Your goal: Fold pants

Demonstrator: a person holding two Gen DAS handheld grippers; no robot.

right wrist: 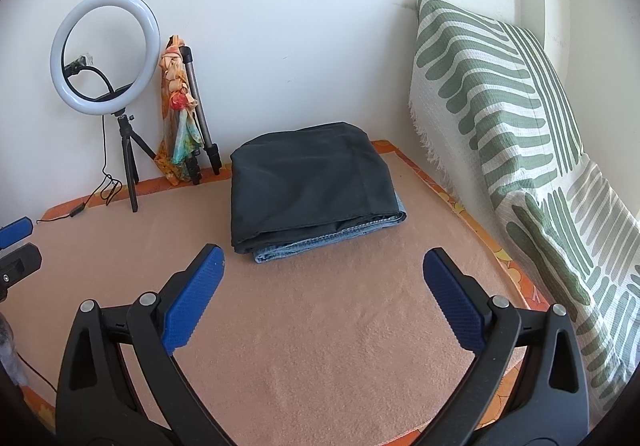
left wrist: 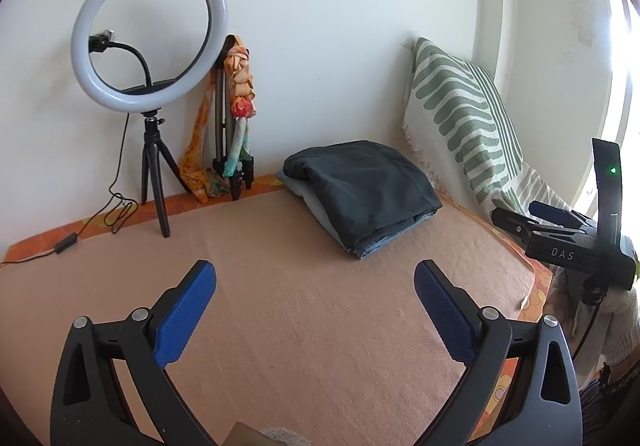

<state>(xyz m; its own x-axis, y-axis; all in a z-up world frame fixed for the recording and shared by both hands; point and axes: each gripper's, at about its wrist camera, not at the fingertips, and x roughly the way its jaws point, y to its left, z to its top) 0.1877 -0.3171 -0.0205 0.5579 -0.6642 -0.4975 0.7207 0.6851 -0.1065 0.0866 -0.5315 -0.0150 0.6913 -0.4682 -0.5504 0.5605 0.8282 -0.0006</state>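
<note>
Dark grey folded pants (right wrist: 308,182) lie on top of folded light blue jeans (right wrist: 320,242) at the back of the peach blanket (right wrist: 320,346). The stack also shows in the left wrist view (left wrist: 360,186). My right gripper (right wrist: 322,266) is open and empty, hovering above the blanket just in front of the stack. My left gripper (left wrist: 316,282) is open and empty, further left and back from the stack. The right gripper's body shows at the right edge of the left wrist view (left wrist: 560,230).
A ring light on a tripod (right wrist: 106,50) with its cable stands at the back left. A folded tripod with a colourful scarf (right wrist: 180,106) leans on the wall. A green-striped cushion (right wrist: 500,106) lines the right side. The wall is behind.
</note>
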